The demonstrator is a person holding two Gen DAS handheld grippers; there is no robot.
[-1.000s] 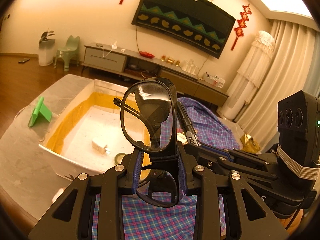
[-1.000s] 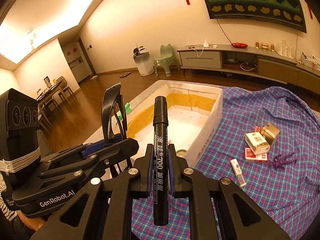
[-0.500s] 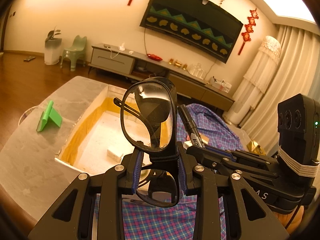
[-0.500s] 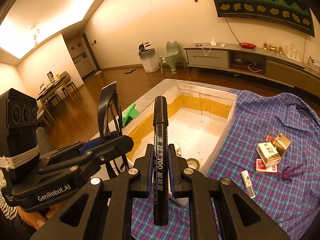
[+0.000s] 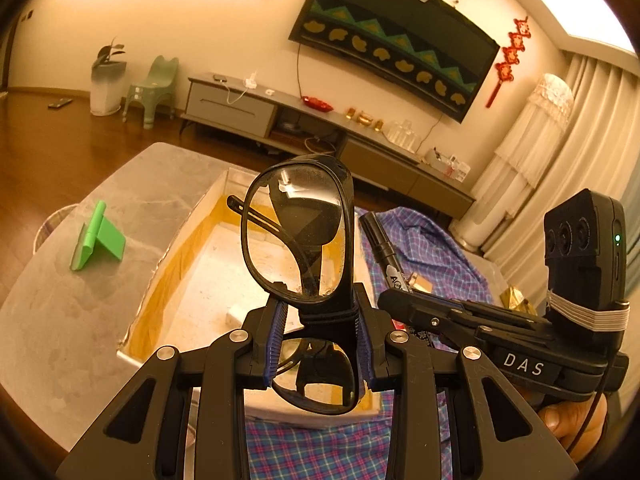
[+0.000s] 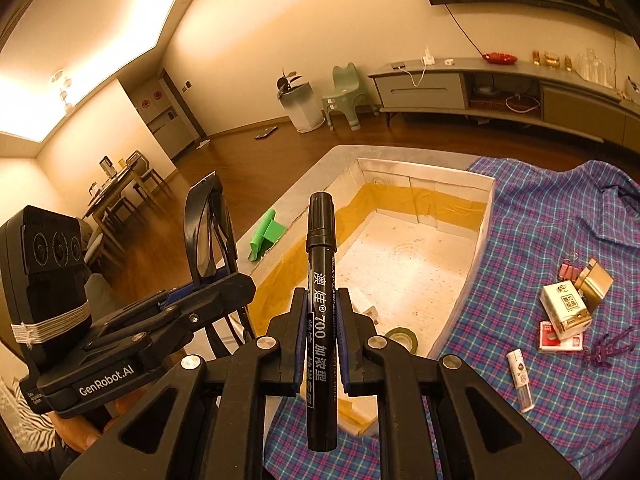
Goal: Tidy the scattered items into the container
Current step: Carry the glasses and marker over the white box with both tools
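My left gripper (image 5: 322, 320) is shut on a pair of black-framed glasses (image 5: 300, 236), held upright by the bridge, one lens above the pads and one below. A black marker (image 6: 321, 280) stands upright in my right gripper (image 6: 322, 320), which is shut on its barrel. Both grippers hang side by side over the near end of the white foam box (image 6: 484, 200) with yellow tape along its inner walls. In the left wrist view the marker (image 5: 380, 248) and right gripper body (image 5: 500, 332) show at the right. A small white block (image 6: 366, 304) and a tape roll (image 6: 402, 338) lie in the box.
A checked cloth (image 6: 560, 248) right of the box carries small boxes (image 6: 564, 312), a pink clip (image 6: 566, 270), a purple piece (image 6: 608, 346) and a white tube (image 6: 520, 380). A green stand (image 5: 96, 236) sits on the grey tabletop (image 5: 60, 320) left of the box.
Both grippers have travelled forward together over the box's near end, so more of the box and tabletop shows below them. The grips on the glasses and marker are unchanged.
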